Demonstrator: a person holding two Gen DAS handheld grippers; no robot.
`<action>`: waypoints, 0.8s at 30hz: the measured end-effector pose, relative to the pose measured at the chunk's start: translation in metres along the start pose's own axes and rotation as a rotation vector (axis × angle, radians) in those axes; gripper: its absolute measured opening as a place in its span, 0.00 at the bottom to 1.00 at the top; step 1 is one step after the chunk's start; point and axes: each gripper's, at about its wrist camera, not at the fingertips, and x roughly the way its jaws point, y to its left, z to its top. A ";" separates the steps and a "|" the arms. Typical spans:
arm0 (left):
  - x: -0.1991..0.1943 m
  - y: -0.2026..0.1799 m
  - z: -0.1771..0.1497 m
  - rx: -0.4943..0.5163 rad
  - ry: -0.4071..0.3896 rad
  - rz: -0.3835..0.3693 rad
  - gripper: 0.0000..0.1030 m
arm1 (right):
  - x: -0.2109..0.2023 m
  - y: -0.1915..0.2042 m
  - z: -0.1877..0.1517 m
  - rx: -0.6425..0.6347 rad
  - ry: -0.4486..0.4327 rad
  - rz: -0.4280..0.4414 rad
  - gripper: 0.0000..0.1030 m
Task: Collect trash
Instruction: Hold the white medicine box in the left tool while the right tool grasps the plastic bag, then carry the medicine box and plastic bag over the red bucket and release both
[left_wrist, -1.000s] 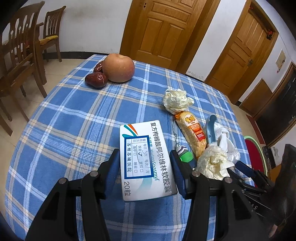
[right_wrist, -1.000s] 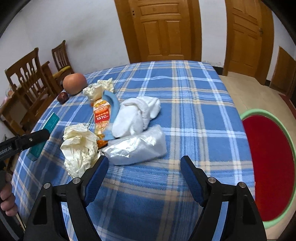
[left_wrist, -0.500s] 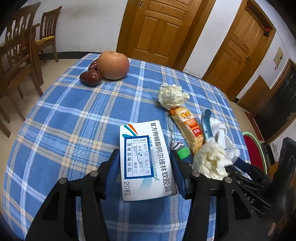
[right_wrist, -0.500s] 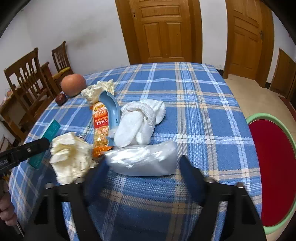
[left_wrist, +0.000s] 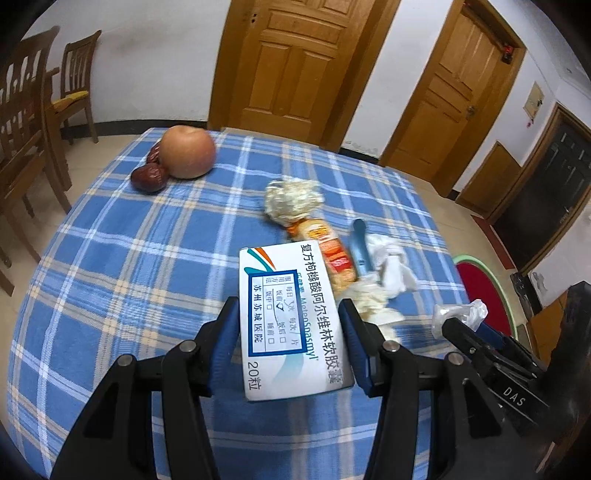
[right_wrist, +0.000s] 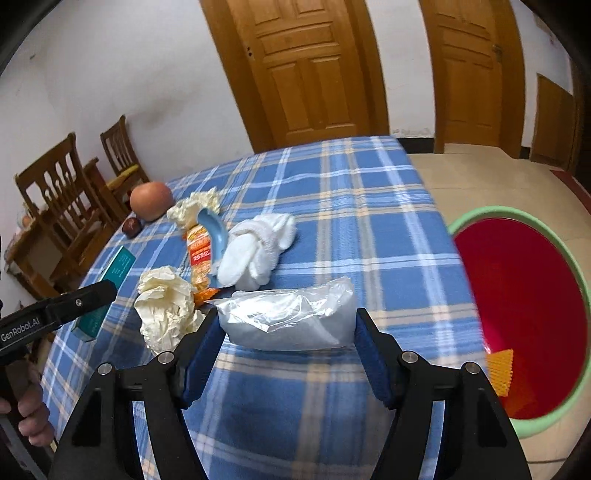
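Note:
My left gripper (left_wrist: 290, 343) is shut on a white and teal medicine box (left_wrist: 291, 317) and holds it above the blue plaid table (left_wrist: 147, 240). My right gripper (right_wrist: 286, 354) is shut on a clear plastic bag (right_wrist: 288, 317) lifted near the table's right side. On the table lie a crumpled tissue (right_wrist: 166, 302), an orange snack packet (right_wrist: 199, 254), a blue scoop (right_wrist: 214, 236), a white cloth (right_wrist: 258, 247) and a second tissue wad (left_wrist: 291, 199). The red basin with a green rim (right_wrist: 524, 295) stands on the floor to the right.
An apple (left_wrist: 188, 151) and red dates (left_wrist: 149, 177) sit at the table's far left. Wooden chairs (left_wrist: 29, 122) stand left of the table. Wooden doors (left_wrist: 295, 62) line the back wall. An orange scrap (right_wrist: 500, 373) lies in the basin.
My right gripper moved forward and closed on the plastic bag, lifting it. My left gripper rose a little with the medicine box still held.

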 end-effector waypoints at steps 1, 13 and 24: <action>-0.001 -0.003 0.000 0.005 -0.001 -0.006 0.53 | -0.004 -0.004 0.000 0.009 -0.006 -0.004 0.69; 0.004 -0.074 0.005 0.124 0.009 -0.093 0.53 | -0.047 -0.061 -0.005 0.131 -0.079 -0.105 0.69; 0.025 -0.142 0.003 0.229 0.046 -0.156 0.53 | -0.068 -0.120 -0.016 0.231 -0.112 -0.206 0.69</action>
